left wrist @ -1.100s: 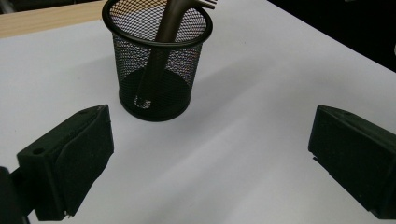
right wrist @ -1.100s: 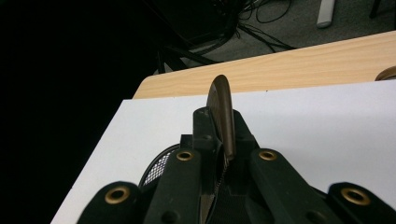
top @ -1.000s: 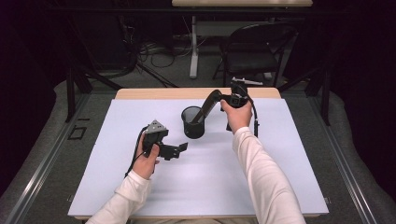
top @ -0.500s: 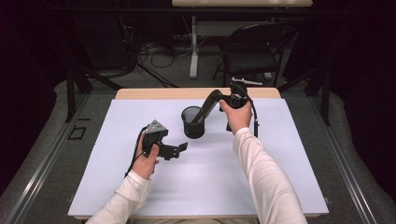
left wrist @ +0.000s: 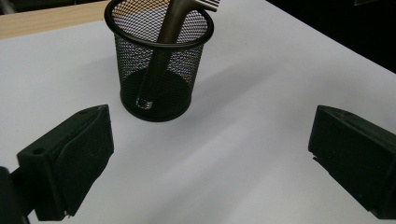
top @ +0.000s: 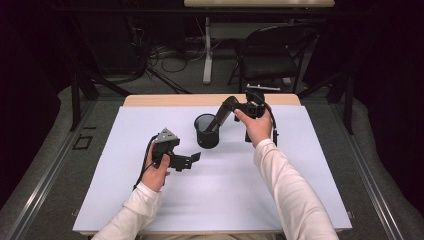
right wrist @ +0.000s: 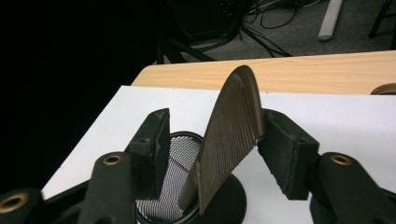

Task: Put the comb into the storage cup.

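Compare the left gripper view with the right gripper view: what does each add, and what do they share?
Left gripper view: the mesh cup, wall and base, the comb handle-end down inside, seen past the open left gripper. Right gripper view: the comb's teeth between the jaws of the right gripper, which have just been opening. Both: cup, comb, white tabletop.

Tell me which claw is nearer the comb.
Right. The right claw has just been opening around the comb, which stands in the mesh cup; the left claw hovers apart, nearer the person.
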Action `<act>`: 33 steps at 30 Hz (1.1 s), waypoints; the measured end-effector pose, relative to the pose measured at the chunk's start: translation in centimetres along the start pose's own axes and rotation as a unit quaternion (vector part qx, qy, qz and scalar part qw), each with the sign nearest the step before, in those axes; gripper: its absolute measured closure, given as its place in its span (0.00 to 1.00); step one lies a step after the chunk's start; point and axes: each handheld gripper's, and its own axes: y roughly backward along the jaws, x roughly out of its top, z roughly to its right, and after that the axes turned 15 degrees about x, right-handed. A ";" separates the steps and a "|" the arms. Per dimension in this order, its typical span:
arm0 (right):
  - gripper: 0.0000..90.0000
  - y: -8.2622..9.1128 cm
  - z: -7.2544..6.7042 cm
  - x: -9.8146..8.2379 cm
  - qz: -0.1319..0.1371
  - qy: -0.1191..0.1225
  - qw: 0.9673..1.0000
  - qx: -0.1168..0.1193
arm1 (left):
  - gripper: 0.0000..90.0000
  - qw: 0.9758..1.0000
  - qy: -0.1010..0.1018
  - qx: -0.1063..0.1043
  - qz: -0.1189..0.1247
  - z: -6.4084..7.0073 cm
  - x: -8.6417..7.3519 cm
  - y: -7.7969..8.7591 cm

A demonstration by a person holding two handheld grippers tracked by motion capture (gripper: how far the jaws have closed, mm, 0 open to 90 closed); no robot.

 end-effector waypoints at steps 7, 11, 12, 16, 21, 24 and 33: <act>0.44 0.3 -0.2 -0.1 -0.024 0.019 1.000 -0.002 | 0.00 1.000 0.001 -0.001 0.000 0.0 0.0 0.0; 0.43 0.5 -0.2 -0.2 -0.028 0.022 0.999 0.005 | 0.00 1.000 0.002 -0.001 0.001 0.0 0.0 0.0; 0.43 0.5 -0.1 -0.3 -0.030 0.025 0.999 0.006 | 0.00 1.000 0.002 -0.001 0.000 0.0 0.0 0.0; 0.40 0.9 -0.1 -0.4 -0.029 0.015 0.999 0.014 | 0.00 1.000 0.002 -0.002 0.001 0.0 0.0 0.0; 0.35 1.5 0.1 -0.4 -0.012 0.013 1.000 0.013 | 0.00 1.000 0.003 -0.002 0.000 -0.1 0.1 0.1; 0.33 1.8 0.2 -0.4 -0.007 0.019 1.000 0.007 | 0.00 1.000 0.003 -0.002 0.001 -0.1 0.1 0.1; 0.31 3.0 0.3 -0.4 -0.004 0.049 0.999 -0.013 | 0.01 1.000 0.003 -0.005 0.000 -0.4 0.2 0.2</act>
